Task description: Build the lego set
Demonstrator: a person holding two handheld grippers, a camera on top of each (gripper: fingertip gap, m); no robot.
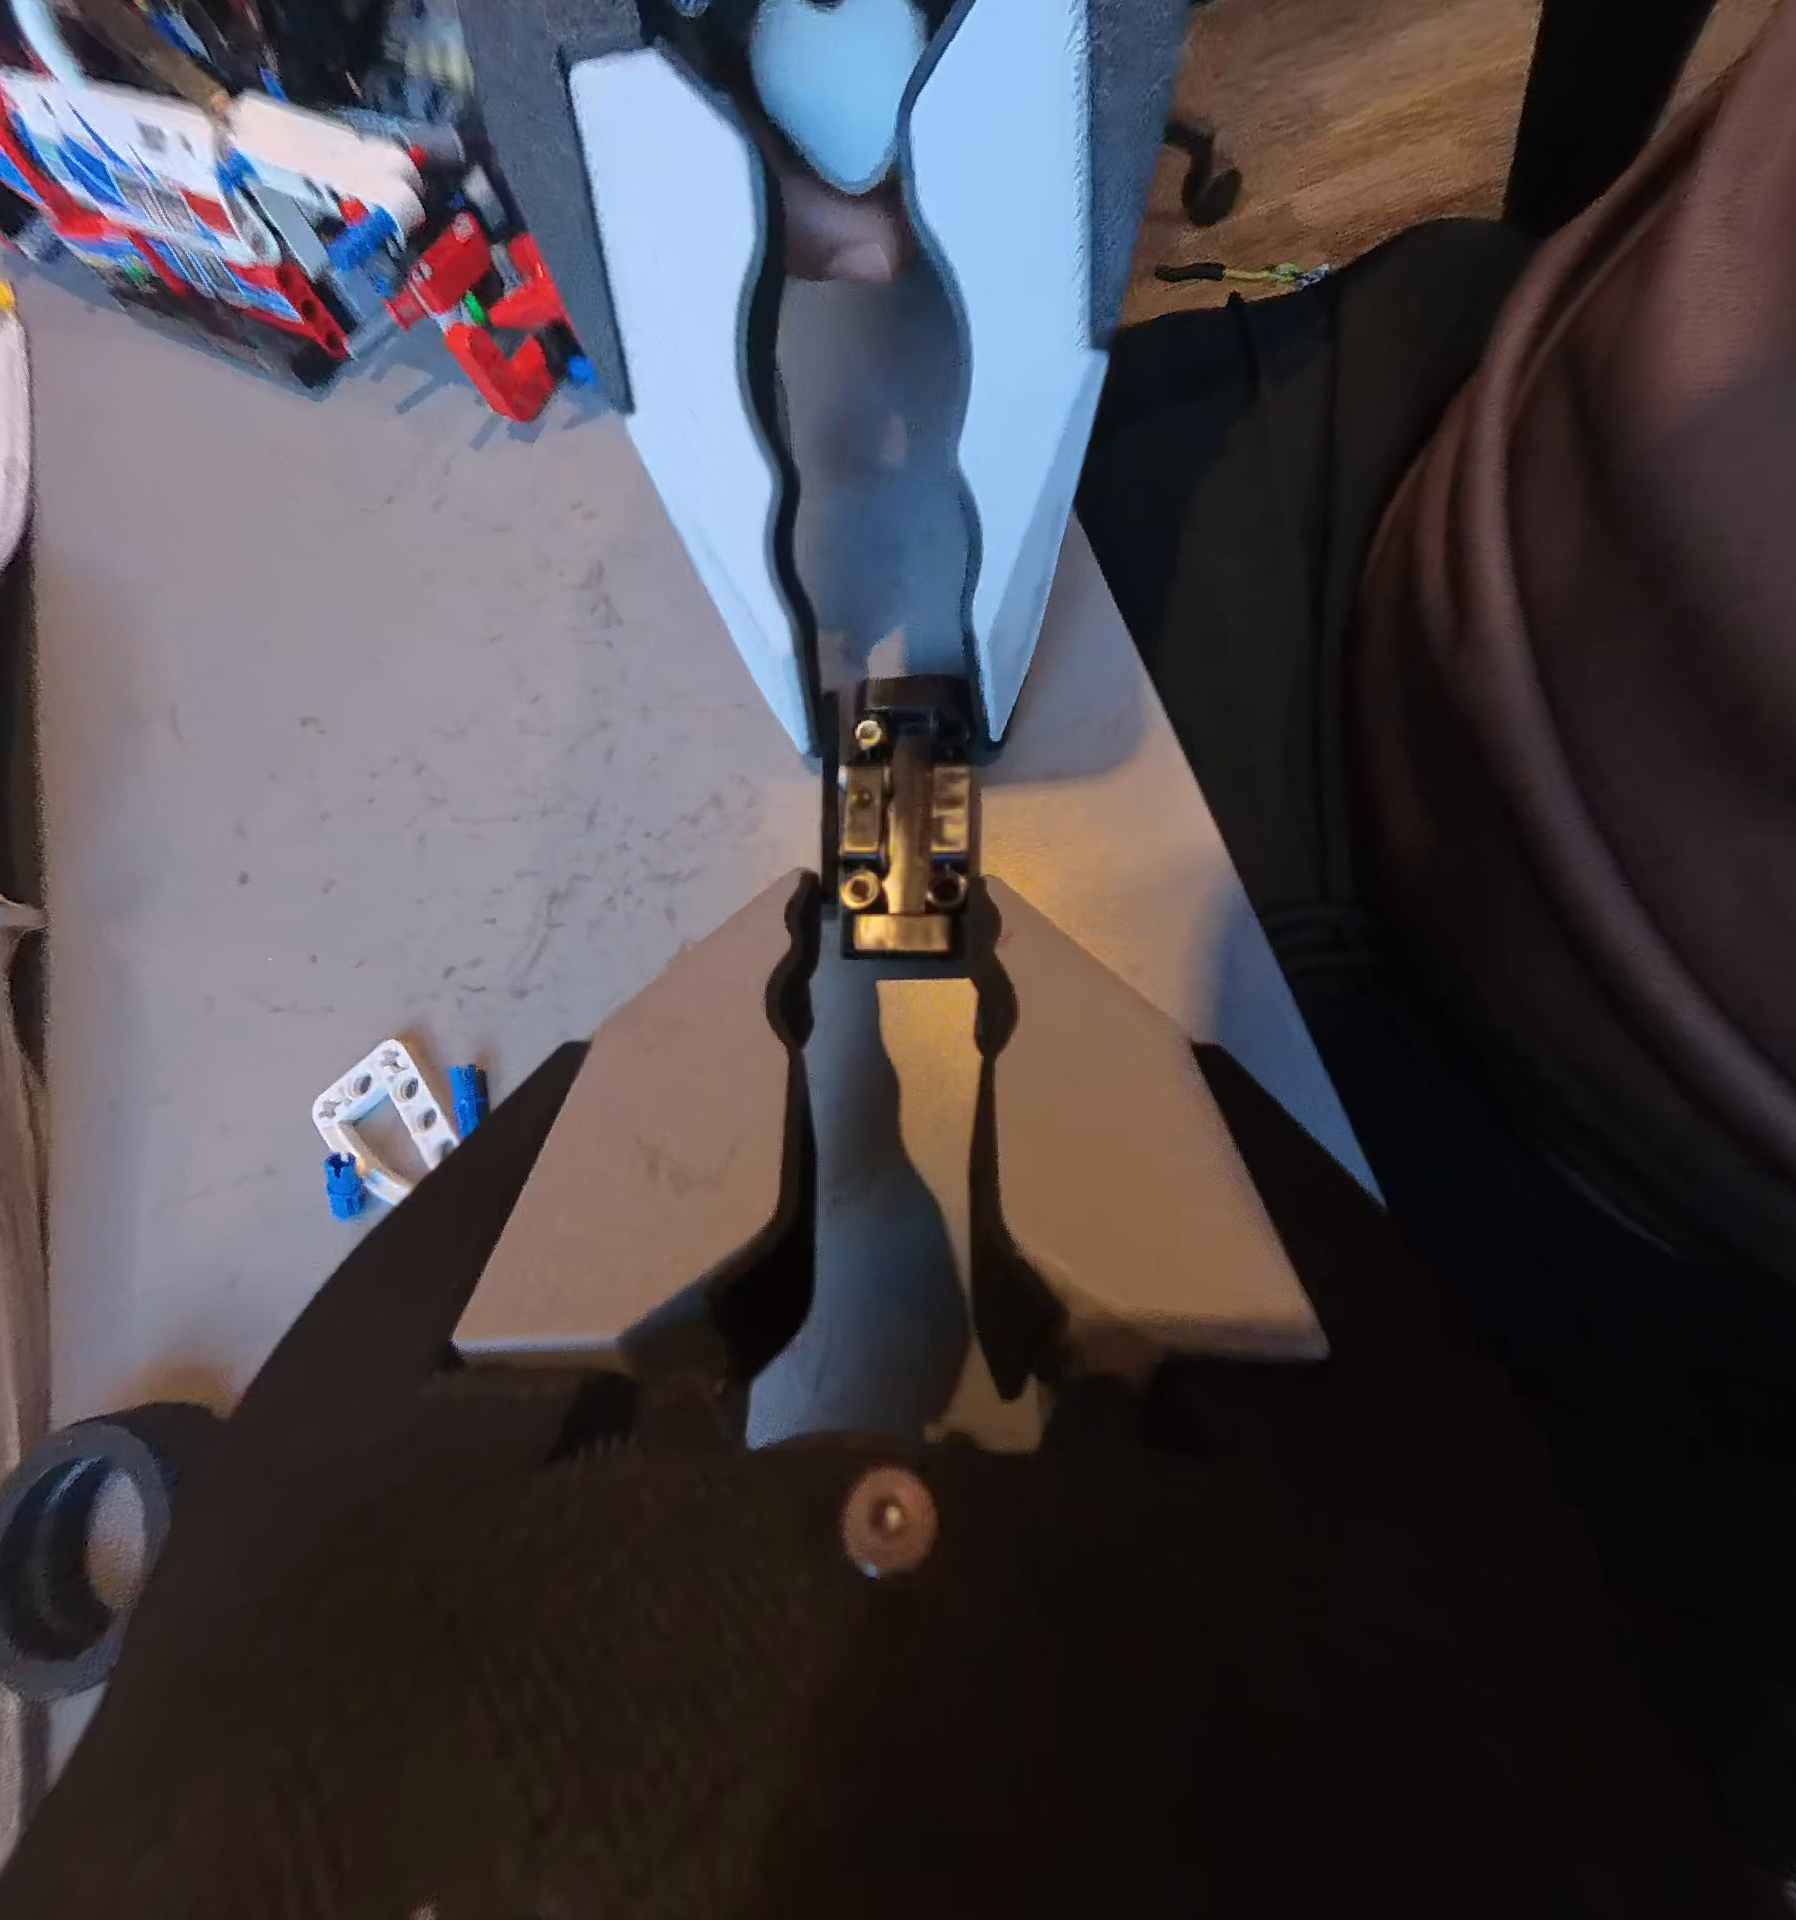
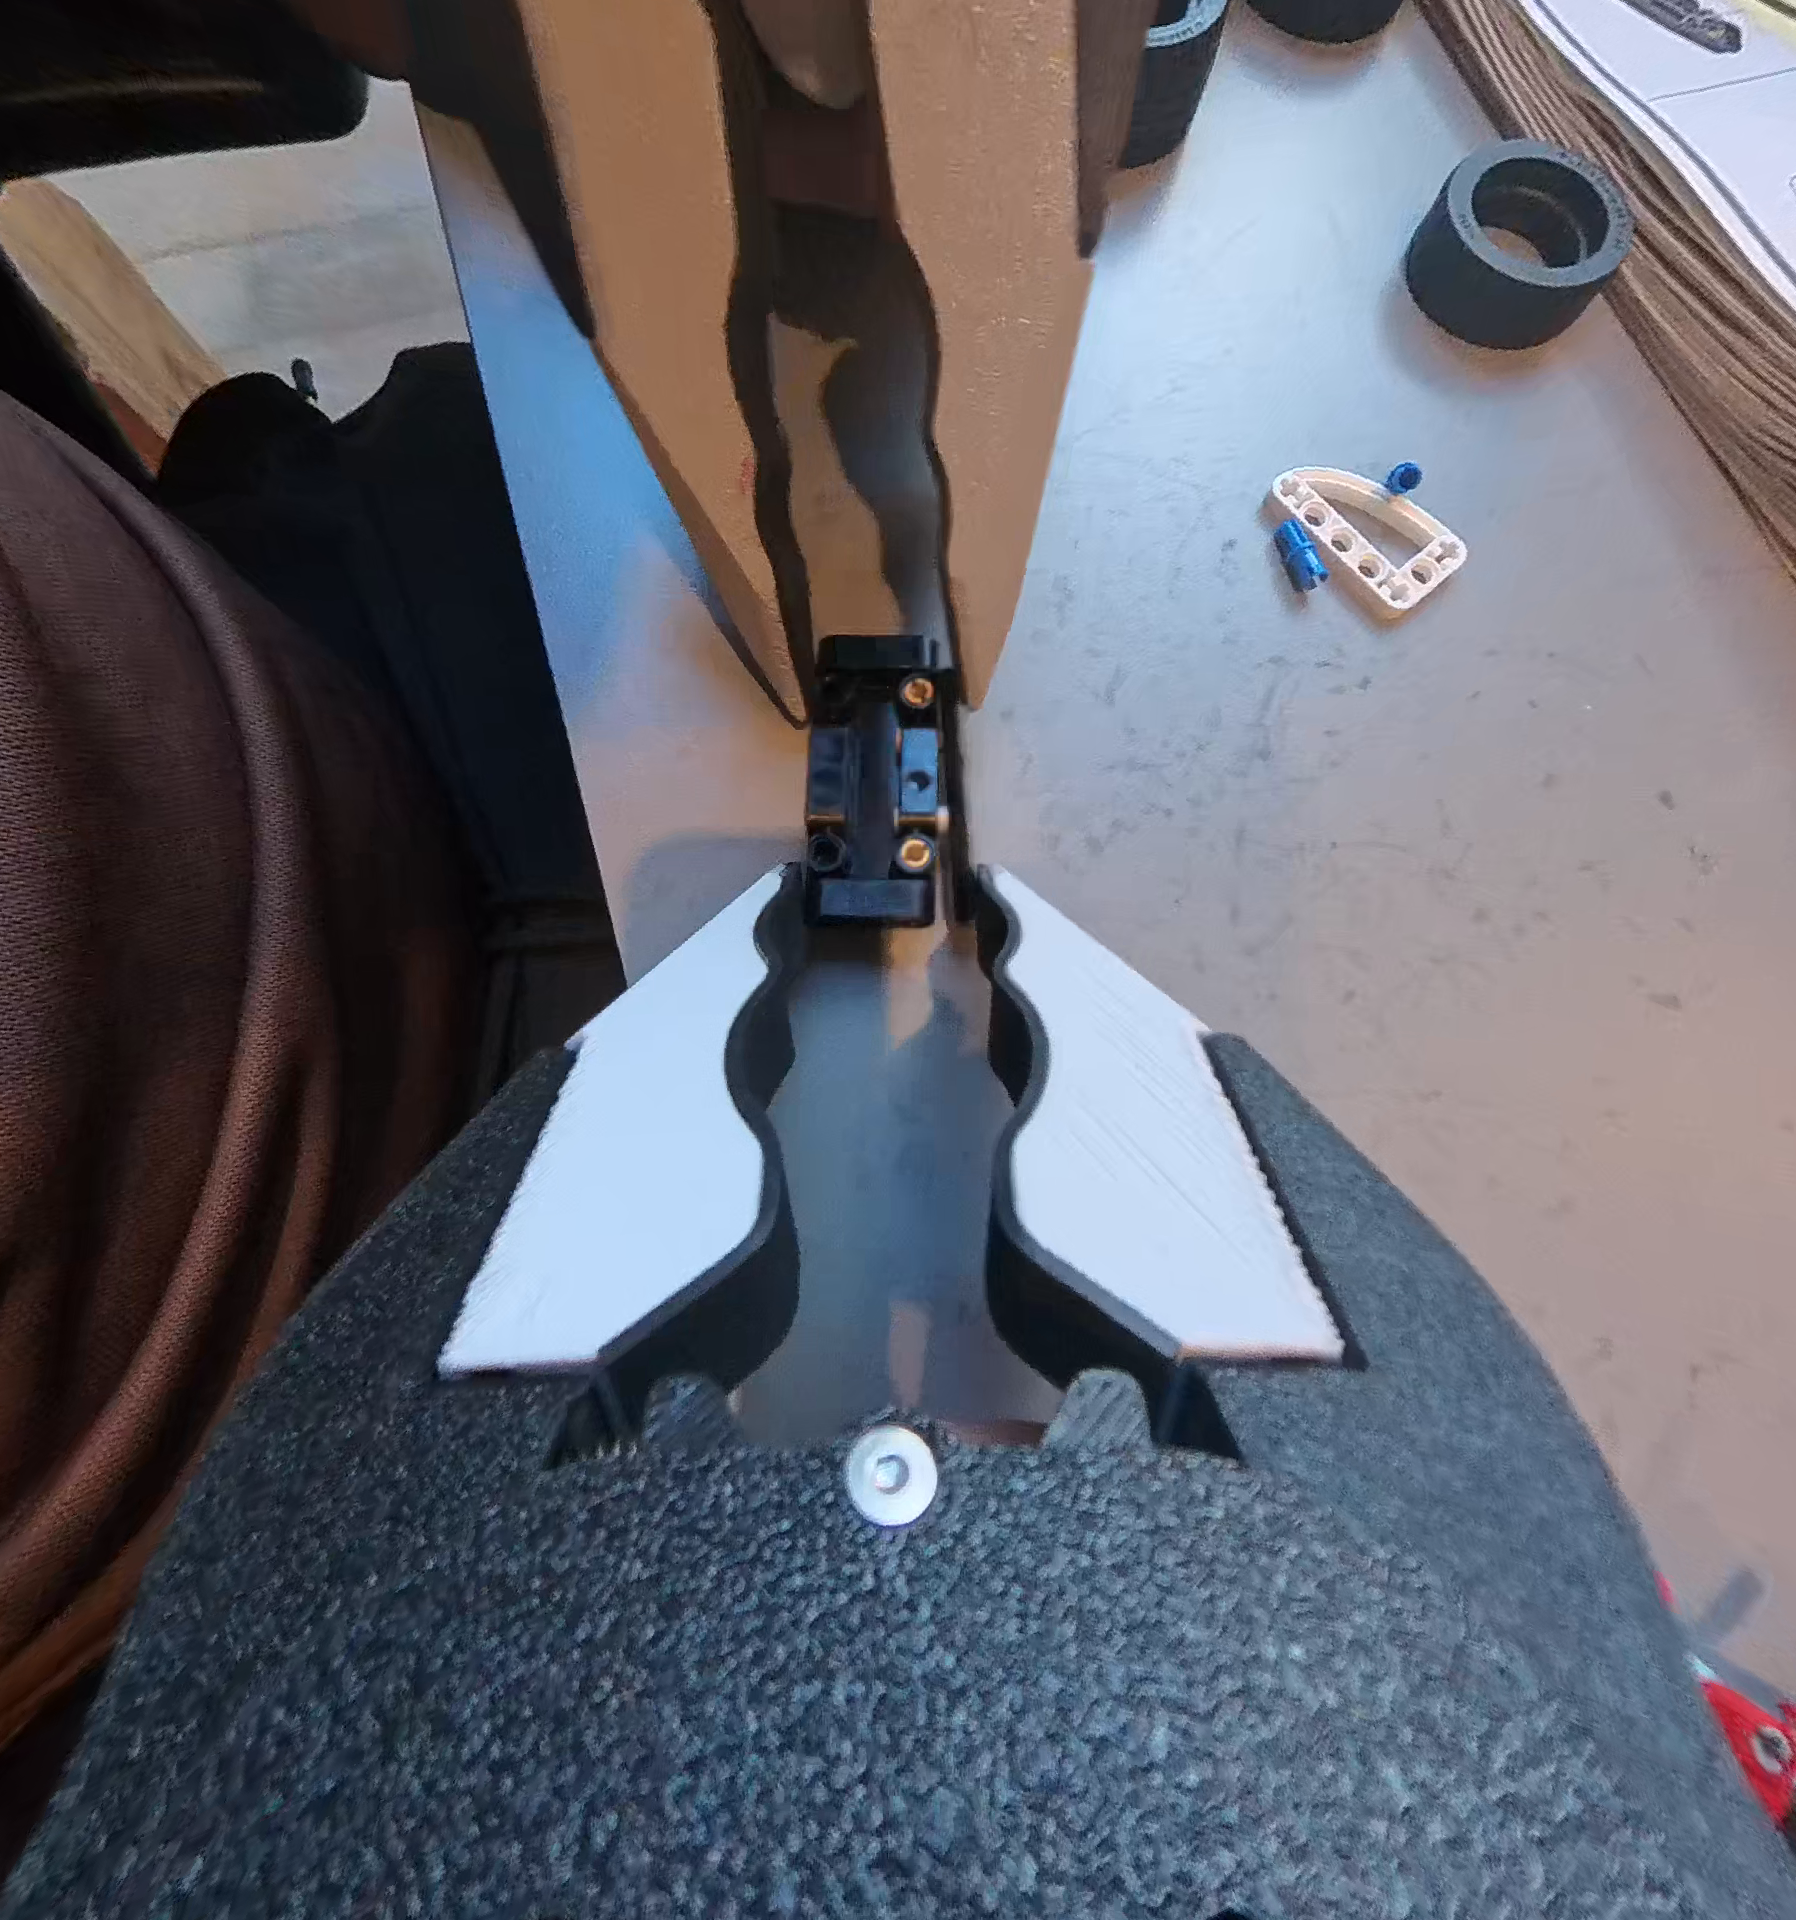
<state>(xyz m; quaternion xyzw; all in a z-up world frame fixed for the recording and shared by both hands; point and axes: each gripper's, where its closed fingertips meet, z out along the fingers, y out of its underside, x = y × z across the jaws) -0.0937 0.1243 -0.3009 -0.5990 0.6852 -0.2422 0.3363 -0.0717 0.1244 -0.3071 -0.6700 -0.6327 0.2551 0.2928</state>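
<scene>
A small black lego assembly (image 1: 899, 821) with pin holes is held between both grippers, above the grey table's near edge. My left gripper (image 1: 899, 906) is shut on one end of it. My right gripper (image 1: 904, 717) comes in from the opposite side and is shut on the other end. In the right wrist view the same black assembly (image 2: 873, 790) sits between my right gripper (image 2: 883, 883) and the left gripper (image 2: 883, 696). A white lego frame piece (image 1: 385, 1127) (image 2: 1367, 540) lies on the table with two blue pins (image 1: 468, 1091) (image 2: 1297, 556) beside it.
A red, white and blue lego model (image 1: 198, 239) stands at the back of the table (image 1: 354, 727). A black tyre (image 2: 1517, 244) and a paper booklet (image 2: 1756, 135) lie further along. A person's brown garment (image 1: 1600, 727) is beside the table edge. Only a small space, under 4 cm, lies between the two pairs of fingers.
</scene>
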